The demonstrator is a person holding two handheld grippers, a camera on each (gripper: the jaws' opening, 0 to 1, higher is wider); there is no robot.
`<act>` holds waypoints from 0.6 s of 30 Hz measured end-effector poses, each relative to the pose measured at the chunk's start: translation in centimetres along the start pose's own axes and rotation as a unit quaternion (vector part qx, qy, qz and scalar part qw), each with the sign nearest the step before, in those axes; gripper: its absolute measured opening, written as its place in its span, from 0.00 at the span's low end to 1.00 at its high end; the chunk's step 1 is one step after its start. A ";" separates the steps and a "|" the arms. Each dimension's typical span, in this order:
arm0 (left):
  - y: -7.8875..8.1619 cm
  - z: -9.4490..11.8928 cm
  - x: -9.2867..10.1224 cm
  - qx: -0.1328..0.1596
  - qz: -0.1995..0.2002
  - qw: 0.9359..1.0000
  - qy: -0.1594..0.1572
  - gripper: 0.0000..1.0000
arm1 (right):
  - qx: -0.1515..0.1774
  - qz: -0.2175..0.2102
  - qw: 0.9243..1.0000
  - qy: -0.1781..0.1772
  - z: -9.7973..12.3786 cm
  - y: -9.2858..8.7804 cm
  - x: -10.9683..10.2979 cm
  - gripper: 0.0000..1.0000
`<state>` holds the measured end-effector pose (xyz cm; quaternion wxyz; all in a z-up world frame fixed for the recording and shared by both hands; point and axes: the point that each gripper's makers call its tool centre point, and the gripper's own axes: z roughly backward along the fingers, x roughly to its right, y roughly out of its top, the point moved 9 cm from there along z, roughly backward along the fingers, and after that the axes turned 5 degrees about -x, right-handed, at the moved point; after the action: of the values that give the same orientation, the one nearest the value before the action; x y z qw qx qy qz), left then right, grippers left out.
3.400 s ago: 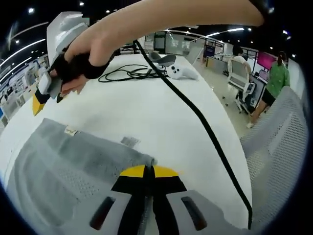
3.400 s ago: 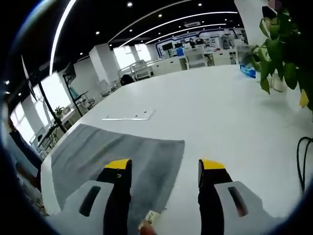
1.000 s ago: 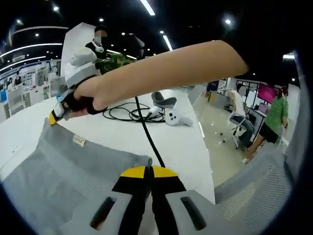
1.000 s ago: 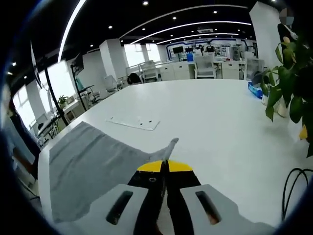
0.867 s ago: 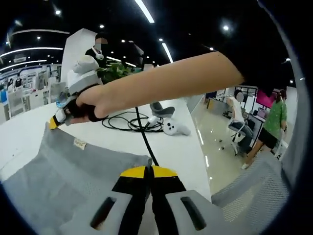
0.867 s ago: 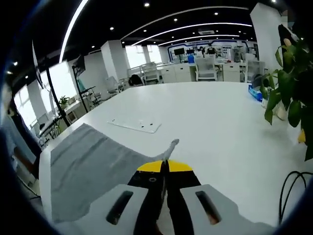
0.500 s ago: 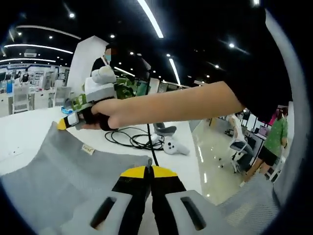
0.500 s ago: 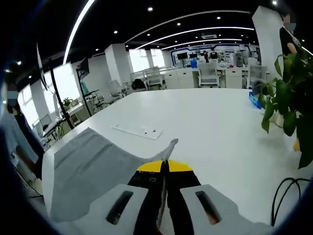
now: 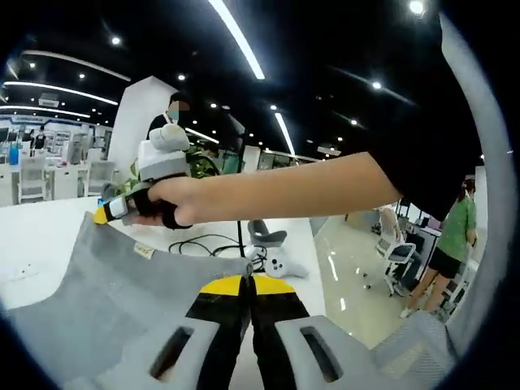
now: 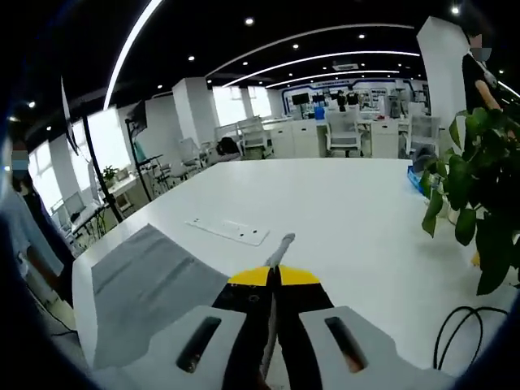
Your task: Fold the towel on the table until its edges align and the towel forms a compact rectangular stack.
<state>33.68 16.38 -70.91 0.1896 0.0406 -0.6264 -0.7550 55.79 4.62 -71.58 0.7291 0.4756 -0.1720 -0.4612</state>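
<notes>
Now towel corners in both tools

In the left gripper view the towel runs off the near left edge, and its near corner vanishes between the closed fingers of the left gripper. The person's hand covers most of the right gripper across the cloth, so the far corner's pinch is hard to make out. In the right gripper view a thin sliver of towel pokes past the fingers; the rest is tucked out of sight, and the plant is cut by the right edge.
</notes>
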 end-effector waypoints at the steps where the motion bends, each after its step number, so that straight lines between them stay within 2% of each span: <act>1: 0.1 0.3 0.0 0.001 0.000 1.000 0.002 0.02 | -0.001 -0.002 1.000 0.000 0.1 0.1 -0.1 0.00; 10: 1.5 3.1 0.1 0.024 0.001 1.000 0.018 0.02 | 0.006 -0.012 1.000 0.006 0.3 2.3 -2.2 0.00; 18: 2.3 6.0 -0.3 0.026 -0.008 0.999 0.042 0.02 | 0.010 -0.013 1.000 0.019 0.4 4.7 -5.0 0.00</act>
<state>32.75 21.71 -67.47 0.2083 0.0825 -0.6370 -0.7376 55.34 9.22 -66.46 0.7212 0.4937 -0.1570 -0.4599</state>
